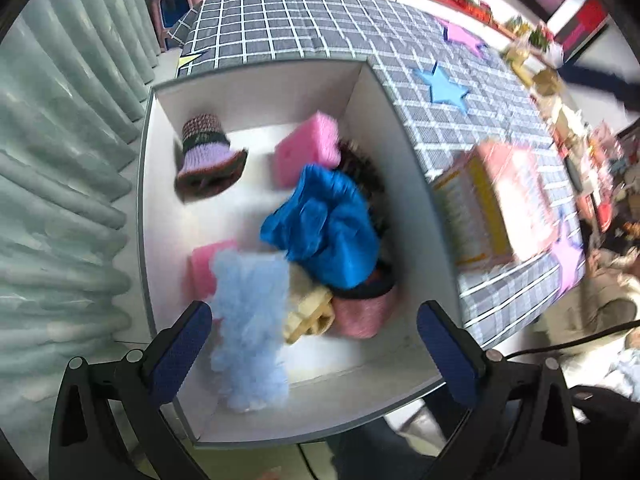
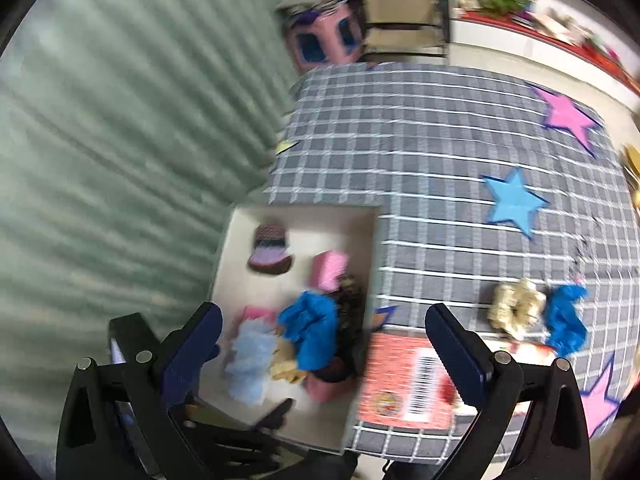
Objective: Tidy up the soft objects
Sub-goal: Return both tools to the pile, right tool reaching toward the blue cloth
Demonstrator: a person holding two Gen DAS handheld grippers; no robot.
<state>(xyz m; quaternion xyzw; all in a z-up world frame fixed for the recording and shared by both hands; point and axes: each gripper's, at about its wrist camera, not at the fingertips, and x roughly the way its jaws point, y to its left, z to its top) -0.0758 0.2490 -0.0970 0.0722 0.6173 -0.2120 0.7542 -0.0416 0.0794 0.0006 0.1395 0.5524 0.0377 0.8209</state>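
Grey checked cloth with white lines covers the bench (image 2: pixel 440 152), and pink and blue felt stars lie flat on it. At the bench's left edge stands a white open-topped box (image 1: pixel 256 92), and most of the soft things are inside it. A knitted brown and lilac hat (image 1: pixel 208 156) lies at the far left of the box floor, apart from the rest. A pink sponge block (image 1: pixel 308 148) sits near the far right wall, touching a crumpled bright blue cloth (image 1: pixel 324 224) that lies over a dark bristly item. A fluffy pale blue piece (image 1: pixel 248 320) lies at the near left, overlapping a second pink sponge (image 1: pixel 204 268), with a cream woven piece (image 1: pixel 308 312) and a pink knitted item with a dark rim (image 1: pixel 364 308) just beside it.

Both tongs are spread wide with nothing between the pads. The left tongs (image 1: pixel 316 356) hang over the near part of the box, pointing steeply down. The right tongs (image 2: pixel 324 356) hang above the box's right wall and a flat red printed carton (image 2: pixel 404 384) that lies on the cloth beside the box.

Outside the box, further right on the bench, a cream fluffy ring (image 2: pixel 516 308) and another bright blue crumpled cloth (image 2: pixel 566 320) lie side by side.
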